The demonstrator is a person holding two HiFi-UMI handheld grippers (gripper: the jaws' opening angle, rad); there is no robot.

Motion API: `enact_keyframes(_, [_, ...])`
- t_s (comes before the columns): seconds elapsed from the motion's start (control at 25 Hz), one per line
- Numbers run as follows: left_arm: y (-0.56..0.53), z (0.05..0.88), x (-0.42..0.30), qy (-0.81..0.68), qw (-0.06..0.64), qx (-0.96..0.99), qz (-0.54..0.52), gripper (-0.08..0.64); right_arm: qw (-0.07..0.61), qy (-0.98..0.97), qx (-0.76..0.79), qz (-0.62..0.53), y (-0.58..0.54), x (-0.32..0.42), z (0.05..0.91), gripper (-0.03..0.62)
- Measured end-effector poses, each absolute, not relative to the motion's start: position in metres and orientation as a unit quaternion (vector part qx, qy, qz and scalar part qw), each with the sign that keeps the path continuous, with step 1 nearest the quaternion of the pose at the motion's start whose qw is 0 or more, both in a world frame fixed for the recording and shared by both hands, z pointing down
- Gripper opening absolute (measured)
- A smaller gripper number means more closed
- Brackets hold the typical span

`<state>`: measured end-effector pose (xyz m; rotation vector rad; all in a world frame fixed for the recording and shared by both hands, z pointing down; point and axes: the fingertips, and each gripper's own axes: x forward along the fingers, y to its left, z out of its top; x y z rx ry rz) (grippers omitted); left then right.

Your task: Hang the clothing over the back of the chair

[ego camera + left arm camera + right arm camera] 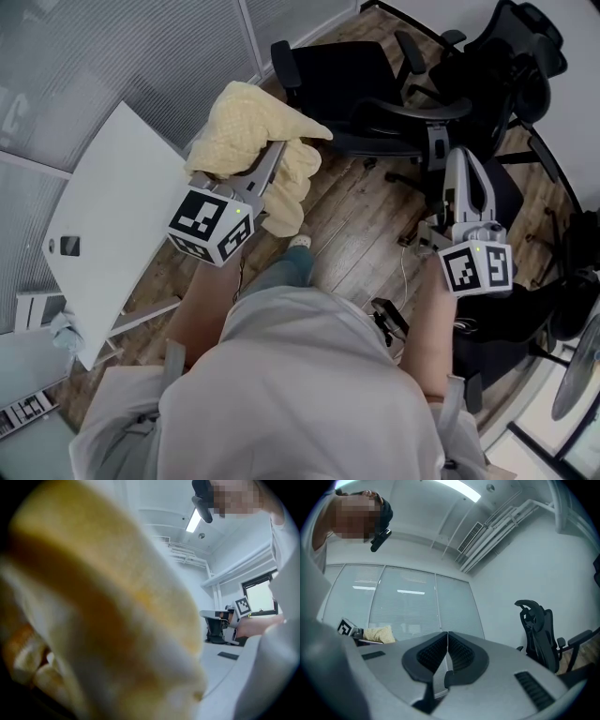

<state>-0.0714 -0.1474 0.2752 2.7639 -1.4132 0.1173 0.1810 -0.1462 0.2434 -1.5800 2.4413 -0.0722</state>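
My left gripper [272, 159] is shut on a pale yellow knitted garment [248, 127], which bunches over its jaws and droops below them. In the left gripper view the yellow garment [93, 602] fills most of the picture and hides the jaws. A black office chair [352, 84] stands just beyond the garment on the wooden floor. My right gripper [462, 159] is shut and holds nothing, with its pads [440, 656] pressed together. It points toward a second black chair [506, 56]. The right gripper view also catches the garment [378, 633] far off at the left.
A white table [103, 216] with a small dark item [68, 246] stands at the left, beside a glass partition wall [112, 56]. More black chairs [525, 319] crowd the right side. A high-backed chair [539, 630] shows in the right gripper view. A cable [405, 272] lies on the floor.
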Motion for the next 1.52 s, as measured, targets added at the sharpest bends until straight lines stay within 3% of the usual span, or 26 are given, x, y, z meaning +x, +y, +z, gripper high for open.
enact_keyframes(1.52, [-0.298,0.286,-0.078,-0.351,0.019,0.936,0.032,0.049,0.110,0.789,-0.604,-0.004,-0.271,0.153,0.244,0.021])
